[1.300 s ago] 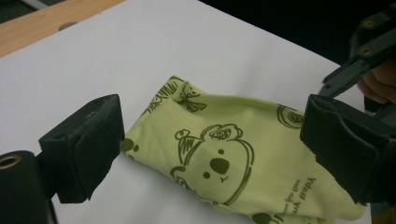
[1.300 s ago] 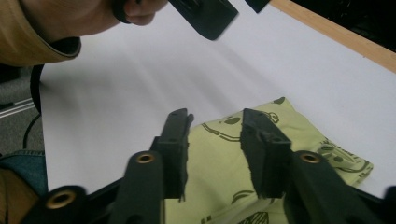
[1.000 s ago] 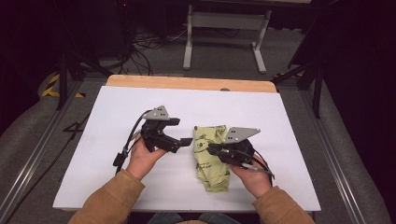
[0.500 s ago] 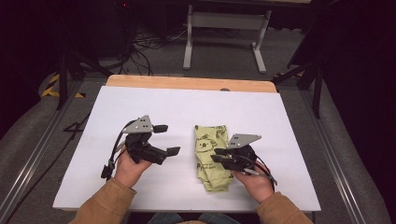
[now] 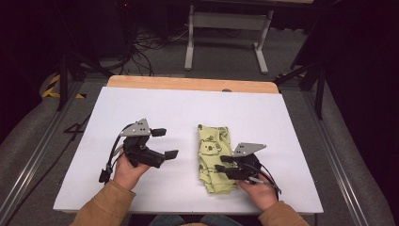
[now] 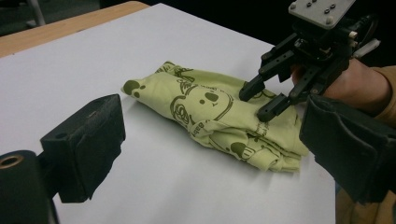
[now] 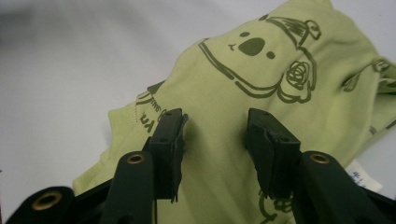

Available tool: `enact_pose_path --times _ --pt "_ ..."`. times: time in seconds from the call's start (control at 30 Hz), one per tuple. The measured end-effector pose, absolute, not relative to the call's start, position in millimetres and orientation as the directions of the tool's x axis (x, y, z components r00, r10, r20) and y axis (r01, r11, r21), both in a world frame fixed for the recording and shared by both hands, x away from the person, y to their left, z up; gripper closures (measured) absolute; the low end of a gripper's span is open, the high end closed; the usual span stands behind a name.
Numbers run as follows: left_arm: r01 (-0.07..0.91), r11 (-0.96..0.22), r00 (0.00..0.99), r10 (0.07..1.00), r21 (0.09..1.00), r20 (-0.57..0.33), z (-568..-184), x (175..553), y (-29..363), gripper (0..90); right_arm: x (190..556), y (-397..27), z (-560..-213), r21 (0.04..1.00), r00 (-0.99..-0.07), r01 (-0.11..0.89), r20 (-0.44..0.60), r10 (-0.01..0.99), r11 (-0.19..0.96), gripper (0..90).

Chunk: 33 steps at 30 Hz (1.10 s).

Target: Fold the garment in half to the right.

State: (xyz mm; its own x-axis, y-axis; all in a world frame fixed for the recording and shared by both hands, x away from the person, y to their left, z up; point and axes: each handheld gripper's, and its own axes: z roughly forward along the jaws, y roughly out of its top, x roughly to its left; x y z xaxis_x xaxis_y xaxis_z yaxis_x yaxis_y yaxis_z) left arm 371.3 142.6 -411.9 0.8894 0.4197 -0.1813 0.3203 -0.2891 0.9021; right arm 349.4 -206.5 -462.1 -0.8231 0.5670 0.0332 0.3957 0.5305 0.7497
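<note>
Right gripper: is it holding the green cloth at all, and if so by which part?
Nothing is held. The right gripper has just been opening; its jaws stand apart over the folded green cloth, not pinching it. The left gripper is open over bare table.

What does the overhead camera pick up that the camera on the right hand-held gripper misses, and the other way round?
The high view alone takes in the whole white table, its wooden far edge, the left hand-held gripper with jaws apart over bare table, both sleeves, and the floor cables. The right gripper view alone gives the close detail: the koala print's nose and a white label. Both show the folded green garment and the right hand-held gripper, jaws just opening, above it.
</note>
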Motion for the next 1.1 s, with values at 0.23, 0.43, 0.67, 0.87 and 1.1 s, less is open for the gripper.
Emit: enact_pose_path --times 0.23,0.43,0.67,0.87,1.1 --pt "0.328 -0.282 0.89 0.412 0.901 -0.195 -414.4 372.5 141.1 7.8 351.7 -196.5 -471.3 0.749 -0.826 0.419 0.078 0.559 0.514 57.0" --pt "0.329 -0.28 0.89 0.41 0.902 -0.197 -414.9 373.0 141.5 7.8 354.8 -194.1 -474.4 0.751 -0.822 0.431 0.098 0.561 0.5 54.0" --pt "0.328 -0.266 0.888 0.415 0.907 -0.199 -415.7 371.9 145.1 6.0 354.5 -196.3 -463.2 0.734 -0.813 0.436 0.072 0.578 0.521 42.8" --pt "0.32 -0.26 0.881 0.434 0.911 -0.186 -419.4 369.4 156.1 5.2 362.9 -205.6 -435.9 0.776 -0.813 0.392 0.041 0.581 0.494 45.6" --pt "0.326 -0.237 0.862 0.473 0.915 -0.184 -423.1 360.5 174.4 5.1 387.7 -210.6 -414.1 0.794 -0.796 0.364 -0.006 0.605 0.487 53.6"
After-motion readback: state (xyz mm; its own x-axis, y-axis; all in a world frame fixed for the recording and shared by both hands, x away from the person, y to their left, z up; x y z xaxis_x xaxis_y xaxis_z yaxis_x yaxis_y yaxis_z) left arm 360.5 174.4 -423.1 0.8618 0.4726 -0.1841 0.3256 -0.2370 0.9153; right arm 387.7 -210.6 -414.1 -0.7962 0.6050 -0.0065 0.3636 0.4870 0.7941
